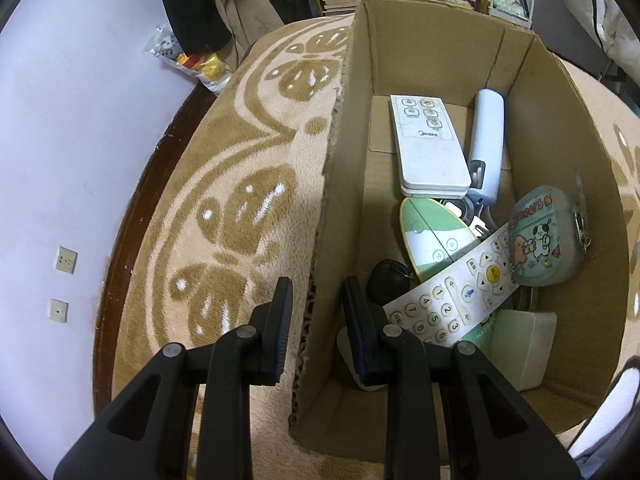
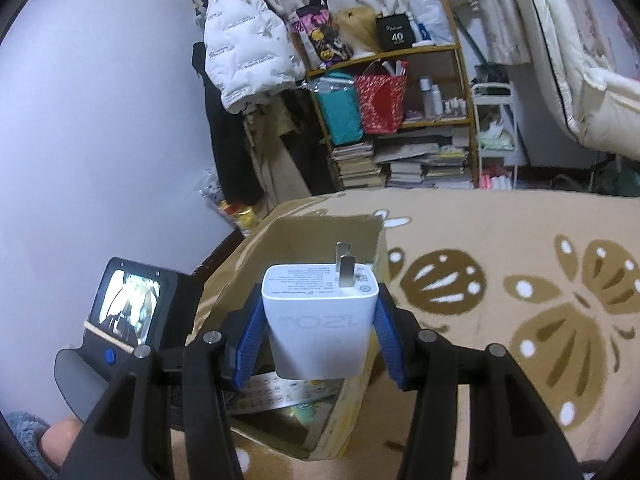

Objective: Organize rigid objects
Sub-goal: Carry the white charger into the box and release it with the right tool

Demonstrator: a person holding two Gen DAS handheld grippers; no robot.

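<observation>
Now the white charger (image 2: 320, 320) is clamped between the blue pads of the right gripper (image 2: 320, 334), prongs pointing upward, and is held above the cardboard box (image 2: 360, 232) on the patterned blanket (image 2: 520, 280). Meanwhile the box's near-left wall (image 1: 332, 208) is straddled by the left gripper (image 1: 316, 320), one finger outside, one inside, jaws parted and not pressed on the card. Inside the box, a white Midea remote (image 1: 430, 148), a long numbered remote (image 1: 452, 300) and a cartoon pouch (image 1: 544, 240) are seen piled together.
</observation>
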